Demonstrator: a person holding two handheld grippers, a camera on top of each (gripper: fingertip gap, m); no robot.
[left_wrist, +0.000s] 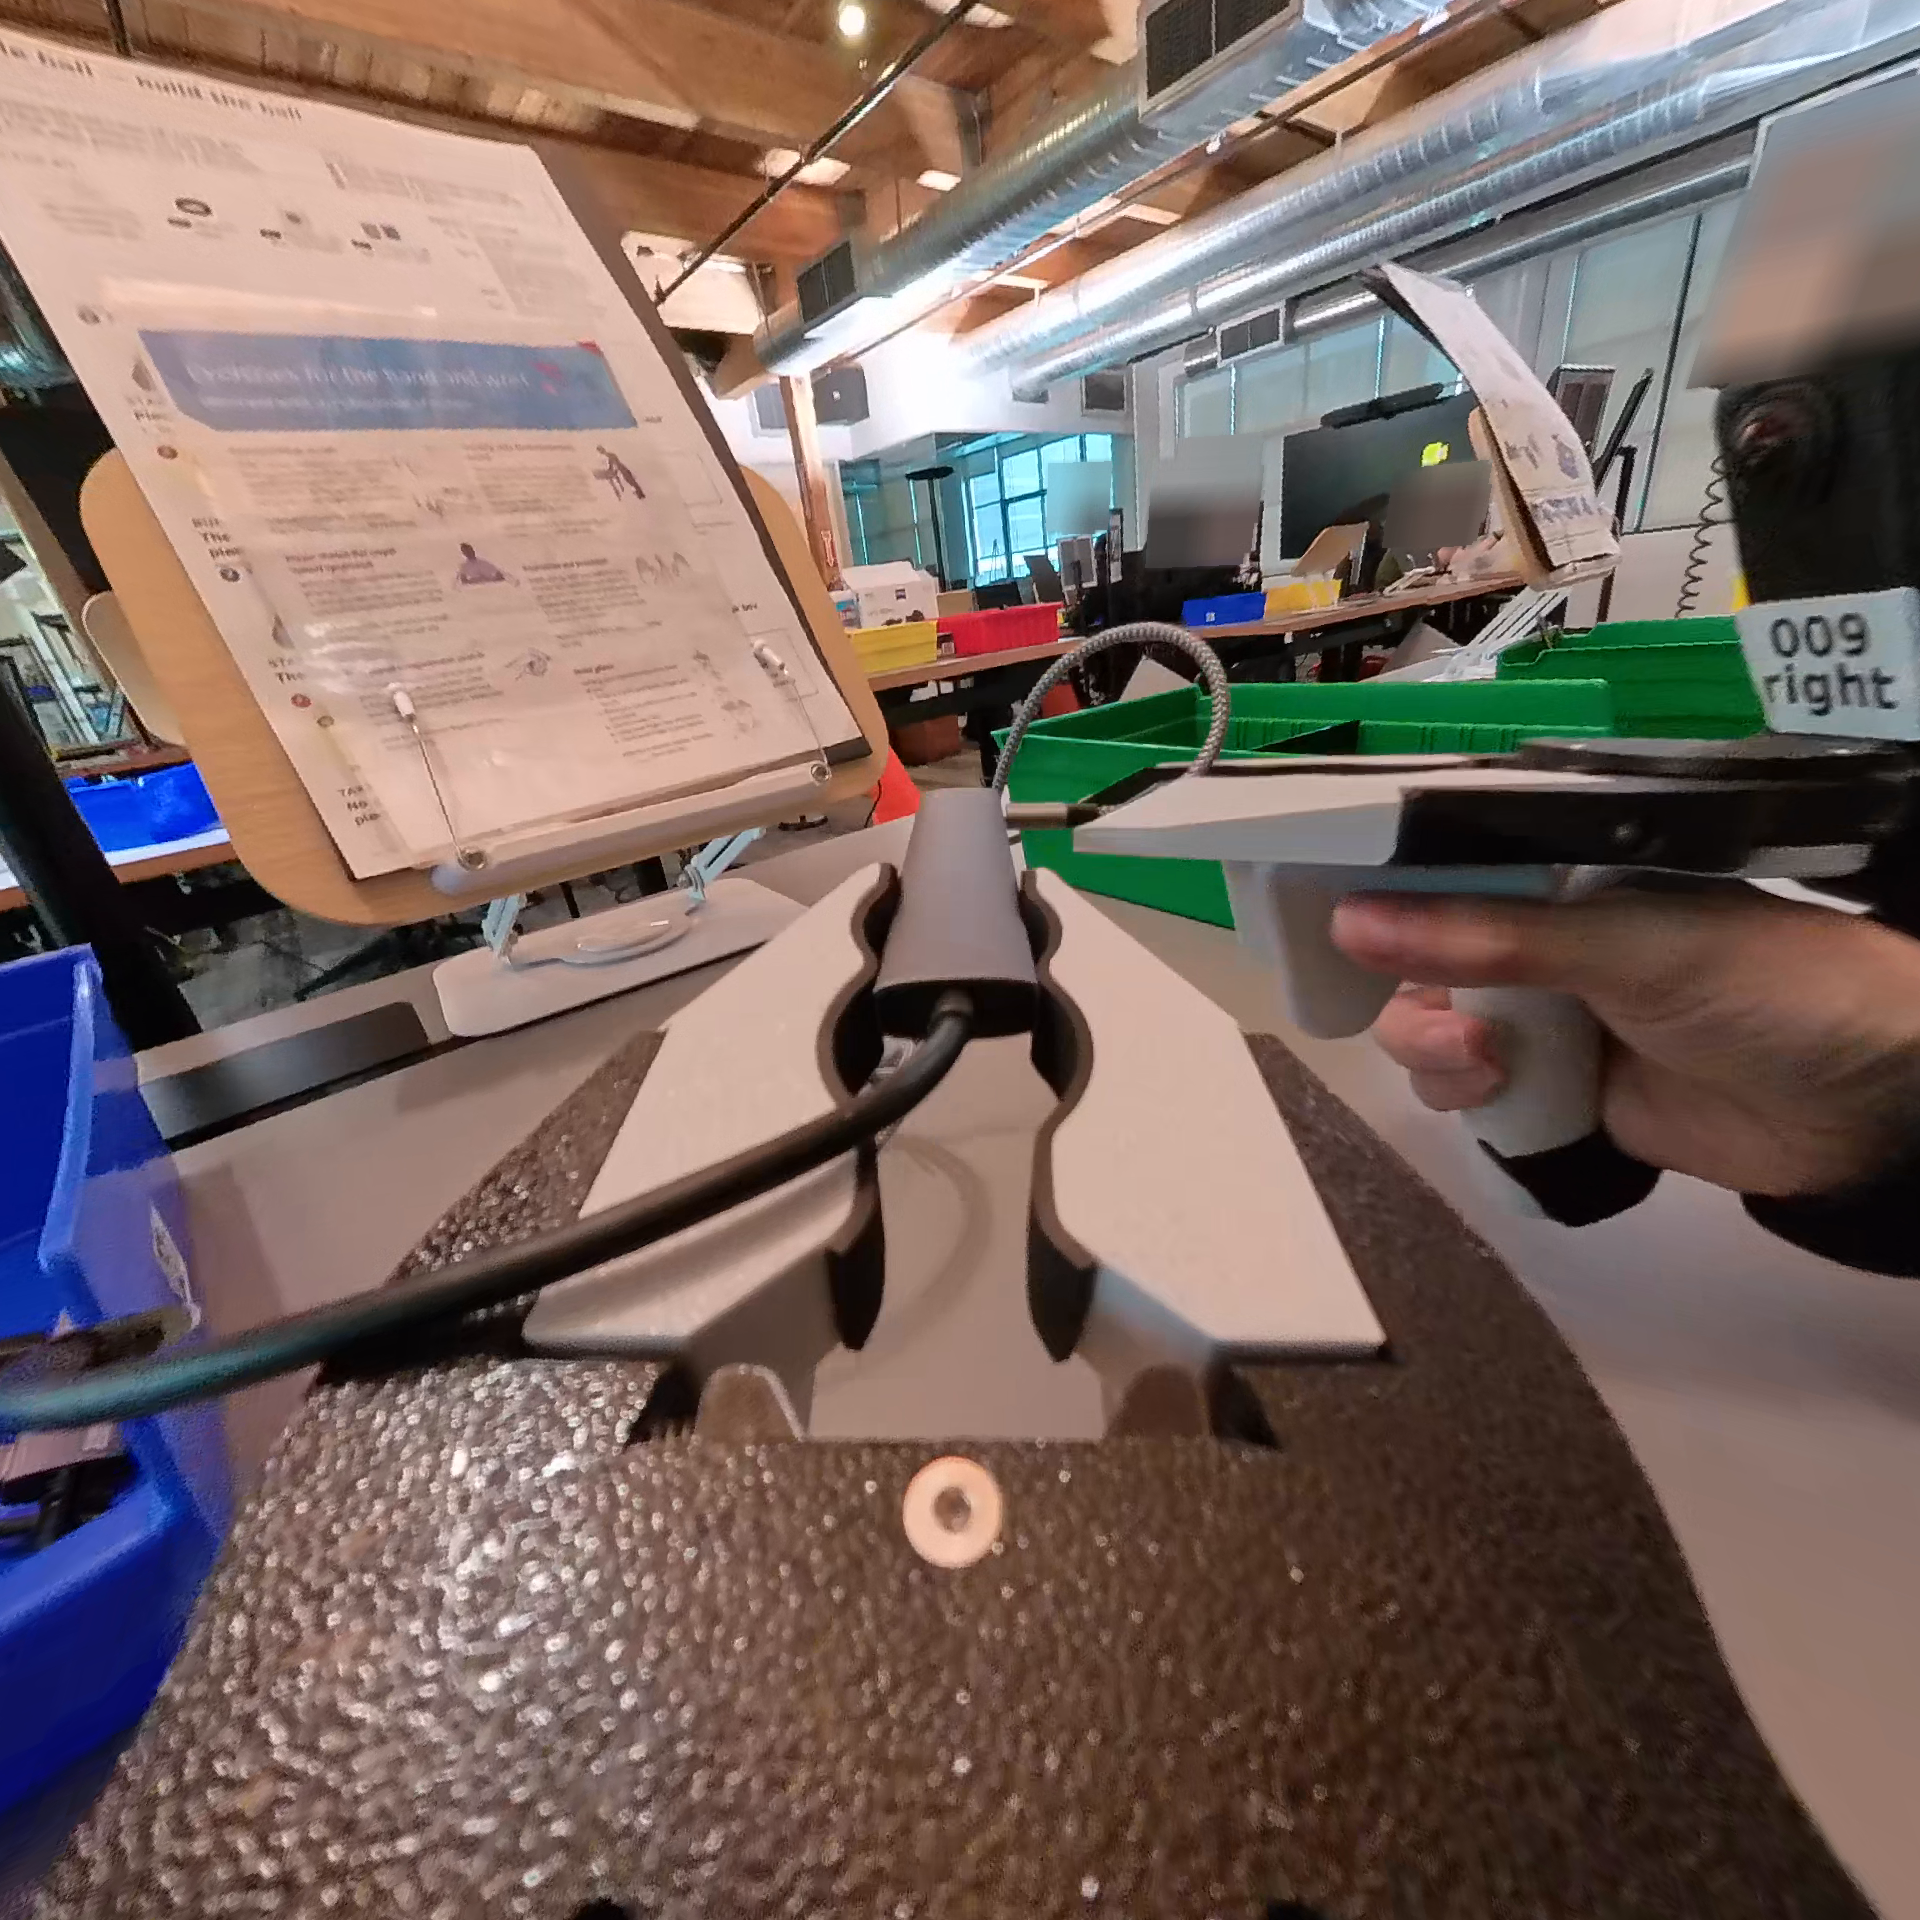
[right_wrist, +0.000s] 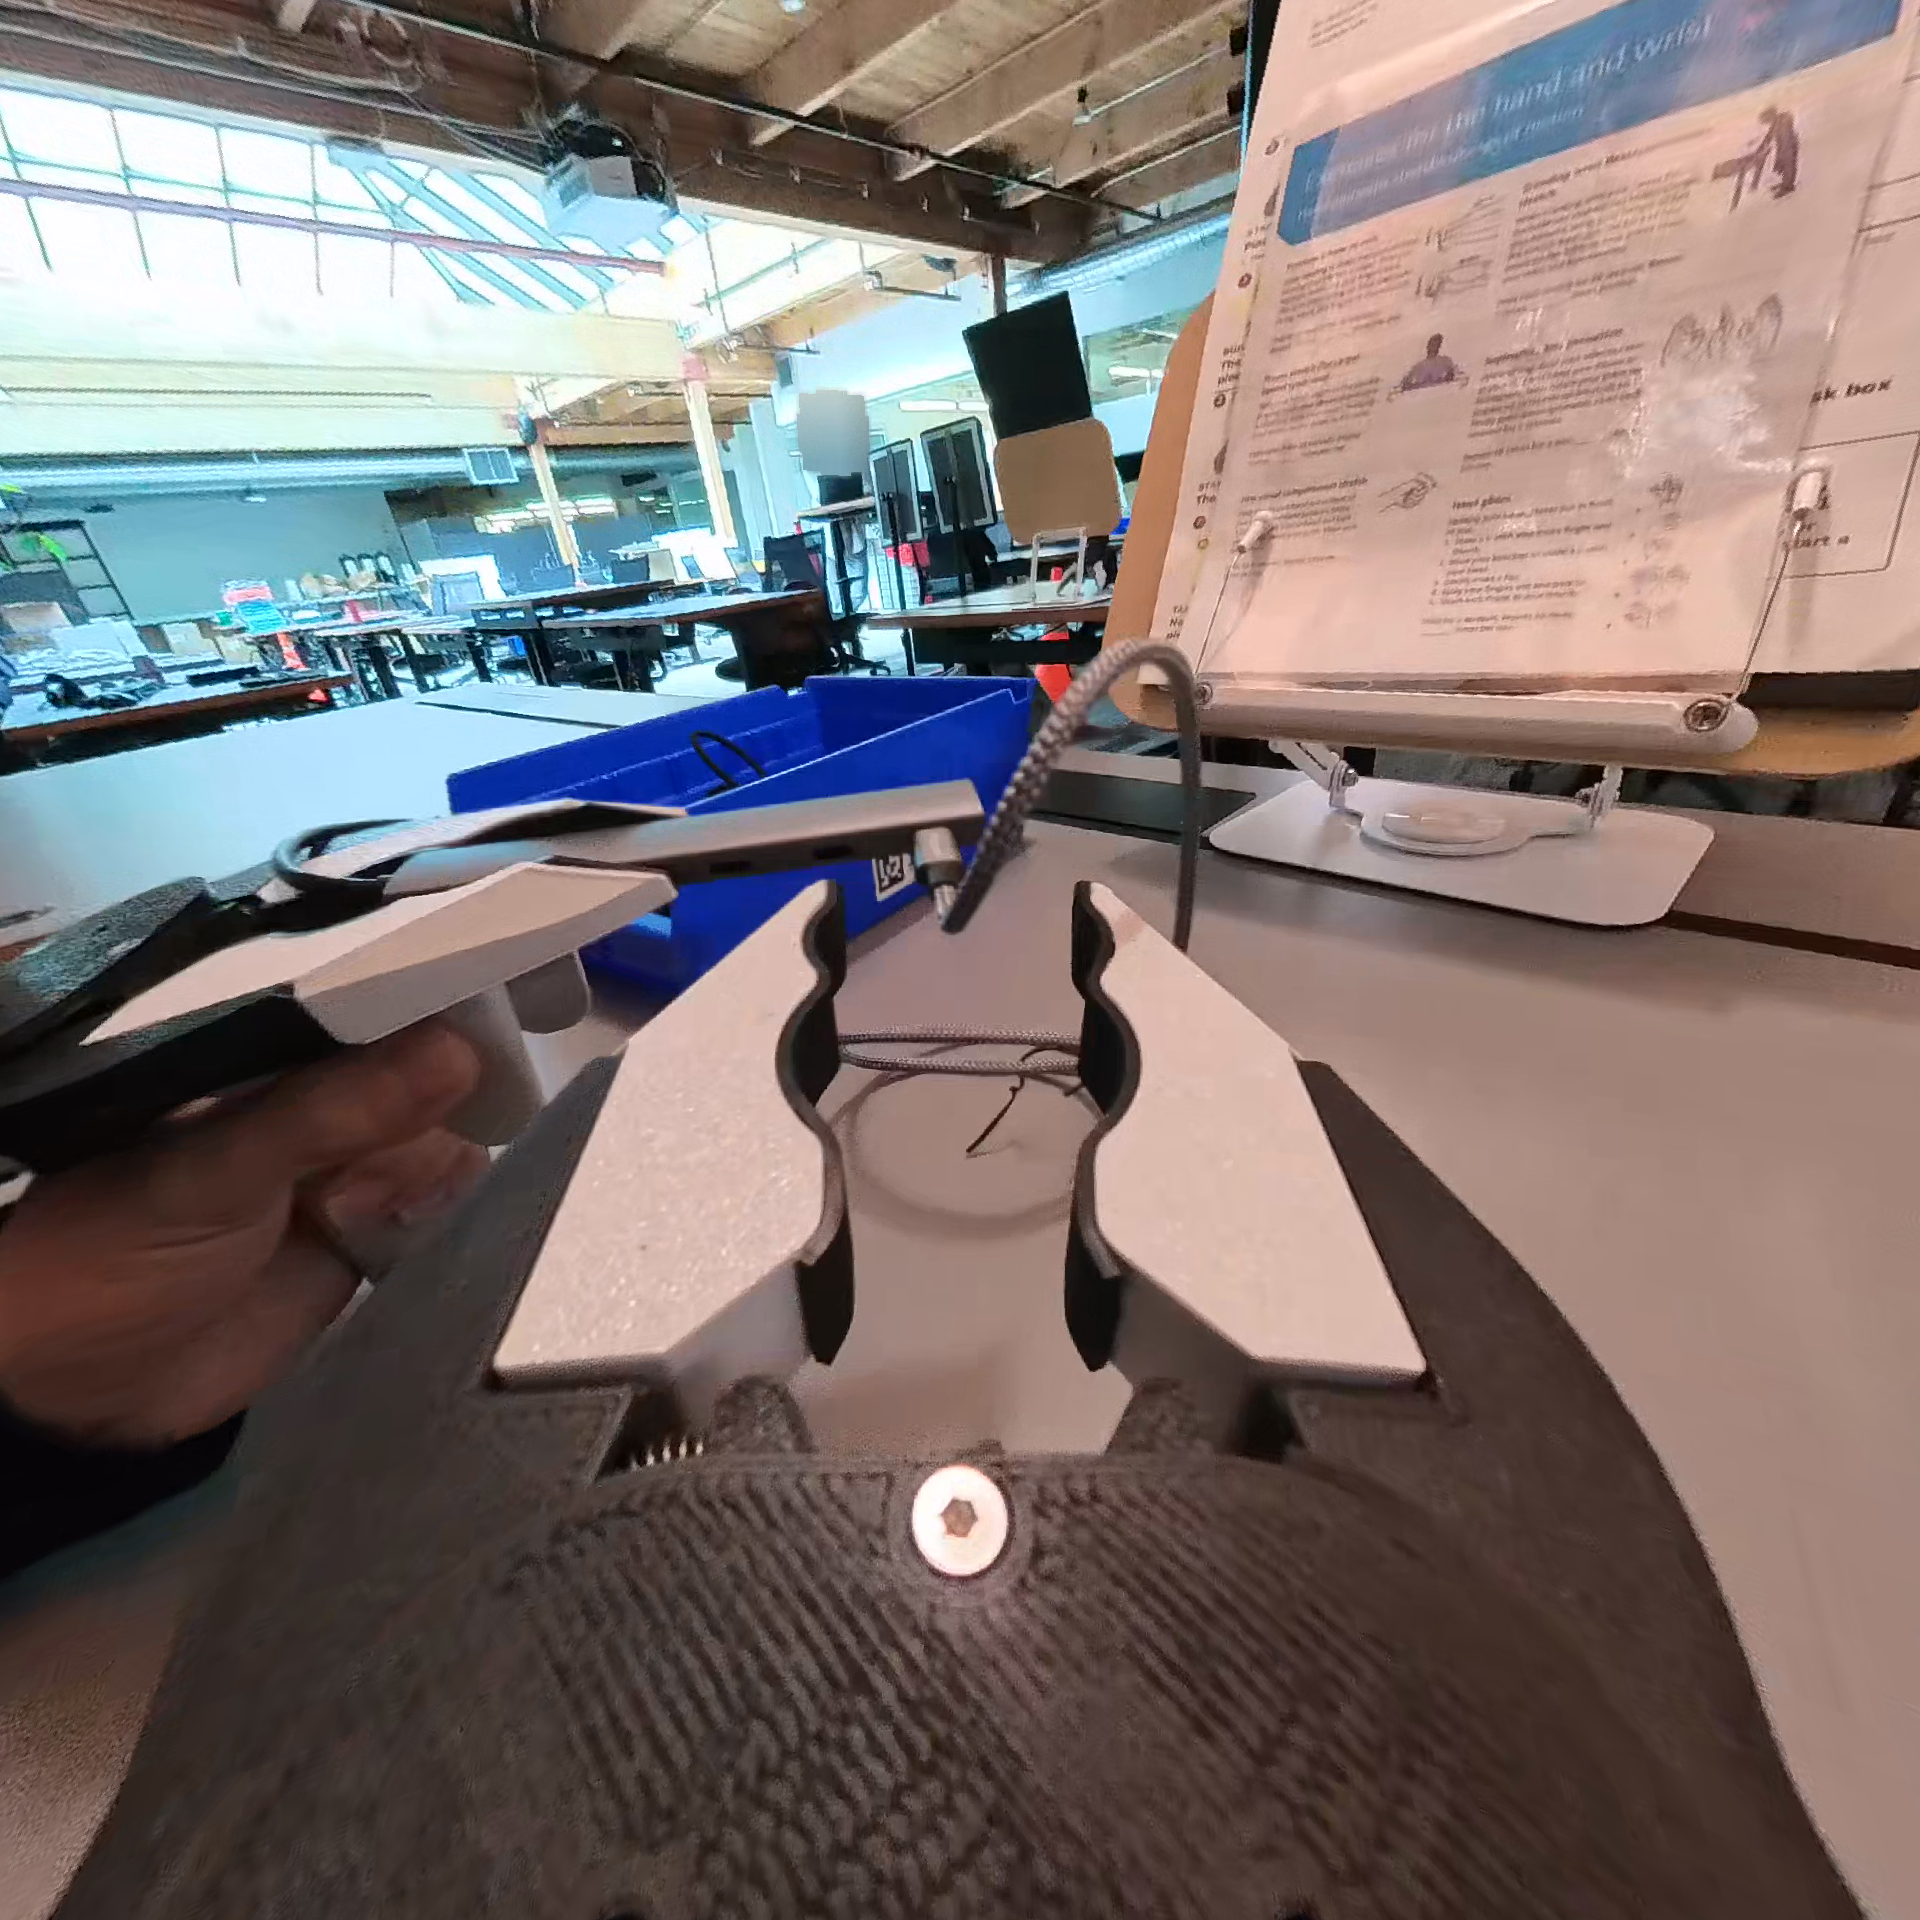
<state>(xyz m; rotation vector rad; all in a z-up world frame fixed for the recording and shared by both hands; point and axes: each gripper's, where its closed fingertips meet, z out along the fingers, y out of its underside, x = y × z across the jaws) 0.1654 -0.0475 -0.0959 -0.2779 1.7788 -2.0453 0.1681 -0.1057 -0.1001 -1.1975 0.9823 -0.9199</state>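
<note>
My left gripper (left_wrist: 958, 935) is shut on a dark grey USB hub (left_wrist: 961, 873), held above the table, and the hub's black cable (left_wrist: 623, 1236) trails left toward the blue bin. My right gripper (right_wrist: 956, 914) is open. Just past its tips a braided grey cable (right_wrist: 1049, 748) arches up, and its plug (right_wrist: 935, 857) sits at the hub's far end (right_wrist: 831, 826). I cannot tell whether the plug is inserted. The rest of the braided cable lies coiled on the table (right_wrist: 935, 1049). The right gripper (left_wrist: 1101, 821) also shows from the side in the left wrist view, and the left gripper (right_wrist: 644, 873) shows in the right wrist view.
A document stand (left_wrist: 436, 582) with laminated sheets stands at the back of the grey table (right_wrist: 1558, 1091). A blue bin (right_wrist: 748, 769) sits to the left and green bins (left_wrist: 1299, 717) to the right. A person's hand (left_wrist: 1662, 1049) holds each gripper.
</note>
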